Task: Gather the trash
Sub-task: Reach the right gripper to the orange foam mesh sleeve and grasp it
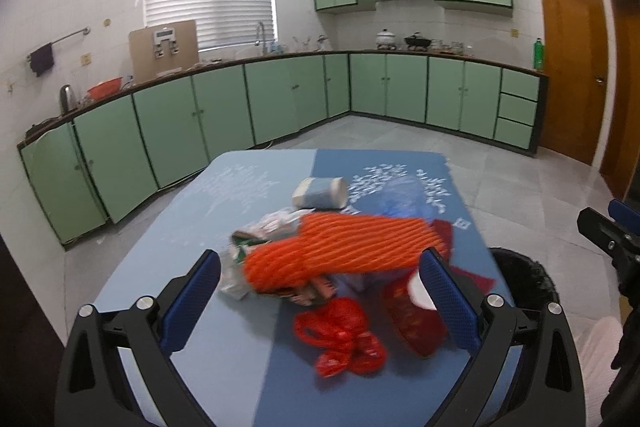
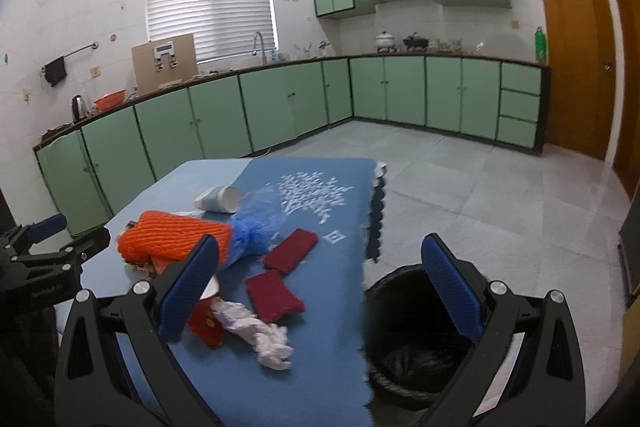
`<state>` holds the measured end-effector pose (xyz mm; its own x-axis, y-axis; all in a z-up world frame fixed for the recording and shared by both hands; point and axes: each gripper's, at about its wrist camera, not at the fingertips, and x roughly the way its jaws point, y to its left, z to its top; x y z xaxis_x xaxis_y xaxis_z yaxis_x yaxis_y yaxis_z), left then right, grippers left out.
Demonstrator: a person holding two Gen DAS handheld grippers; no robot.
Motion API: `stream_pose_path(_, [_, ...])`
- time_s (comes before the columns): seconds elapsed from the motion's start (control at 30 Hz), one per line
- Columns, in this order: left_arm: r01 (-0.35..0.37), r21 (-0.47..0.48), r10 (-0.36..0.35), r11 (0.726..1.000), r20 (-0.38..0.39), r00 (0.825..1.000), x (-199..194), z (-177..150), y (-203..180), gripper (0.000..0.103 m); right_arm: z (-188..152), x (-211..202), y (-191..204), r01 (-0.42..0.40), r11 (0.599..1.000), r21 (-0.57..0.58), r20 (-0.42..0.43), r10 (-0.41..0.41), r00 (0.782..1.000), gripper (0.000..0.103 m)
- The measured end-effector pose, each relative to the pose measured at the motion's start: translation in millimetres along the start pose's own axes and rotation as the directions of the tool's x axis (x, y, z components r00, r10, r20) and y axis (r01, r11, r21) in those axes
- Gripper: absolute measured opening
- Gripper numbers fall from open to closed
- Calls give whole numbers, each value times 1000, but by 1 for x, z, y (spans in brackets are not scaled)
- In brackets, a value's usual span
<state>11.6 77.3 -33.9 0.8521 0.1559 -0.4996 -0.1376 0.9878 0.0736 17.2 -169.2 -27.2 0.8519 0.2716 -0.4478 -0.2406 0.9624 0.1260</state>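
A heap of trash lies on the blue-clothed table (image 1: 192, 211). An orange foam net (image 1: 340, 247) tops the heap, over crumpled wrappers (image 1: 264, 227). A red mesh bag (image 1: 340, 339) and a red packet (image 1: 412, 323) lie nearer me, and a paper cup (image 1: 320, 193) lies on its side behind. My left gripper (image 1: 320, 291) hangs open just short of the net, holding nothing. My right gripper (image 2: 320, 287) is open and empty between the table edge and the black bin (image 2: 412, 339). The right wrist view shows the orange net (image 2: 172, 239), a blue plastic bag (image 2: 256, 227), two red pads (image 2: 274, 295), crumpled white paper (image 2: 260, 331) and the cup (image 2: 218, 199).
The bin (image 1: 524, 279), lined with a black bag, stands on the floor against the table's right side. Green kitchen cabinets (image 1: 224, 107) run along the far walls, and a brown door (image 1: 572, 67) is at the right. Grey tiled floor (image 2: 480, 187) lies beyond the table.
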Motion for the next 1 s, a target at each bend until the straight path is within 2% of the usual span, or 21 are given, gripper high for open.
stream_pose_path(0.3, [-77, -21, 77, 997, -26, 997, 17, -7, 37, 97, 2, 39, 43, -90, 995, -43, -50, 88, 995, 98])
stream_pose_path(0.63, [-152, -73, 147, 986, -70, 987, 40, -11, 84, 97, 0, 81, 93, -204, 977, -62, -123, 195, 973, 98])
stream_pose_path(0.83, [-162, -82, 154, 983, -95, 984, 51, -16, 93, 97, -7, 91, 111, -227, 969, -103, -156, 209, 965, 98])
stream_pose_path(1.0, [-160, -89, 149, 983, -116, 982, 56, -20, 97, 97, -13, 97, 121, -215, 961, -175, -162, 188, 969, 98])
